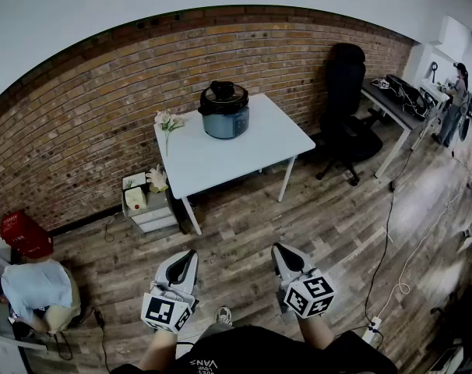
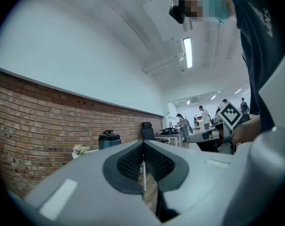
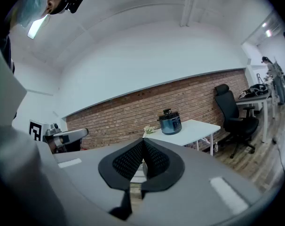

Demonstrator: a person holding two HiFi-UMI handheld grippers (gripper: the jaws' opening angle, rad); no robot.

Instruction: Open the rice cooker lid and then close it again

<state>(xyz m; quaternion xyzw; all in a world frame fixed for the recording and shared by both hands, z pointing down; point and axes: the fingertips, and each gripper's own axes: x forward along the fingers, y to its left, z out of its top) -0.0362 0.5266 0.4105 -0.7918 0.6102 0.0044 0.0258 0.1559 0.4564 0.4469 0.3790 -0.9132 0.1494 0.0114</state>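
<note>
White lettering reading "VANS", upside down, stands on the person's dark shirt [image 1: 251,347] at the head view's bottom centre. Cubes on the left gripper [image 1: 189,255] and right gripper [image 1: 280,250] carry black-and-white square code markers.

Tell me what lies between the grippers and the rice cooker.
Head view: only wood floor, then bare white table top, between left gripper, right gripper and the rice cooker.

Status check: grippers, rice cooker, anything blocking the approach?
Left gripper and right gripper both shut, empty, short of the table. Rice cooker lid down, untouched. Only floor between.
</note>
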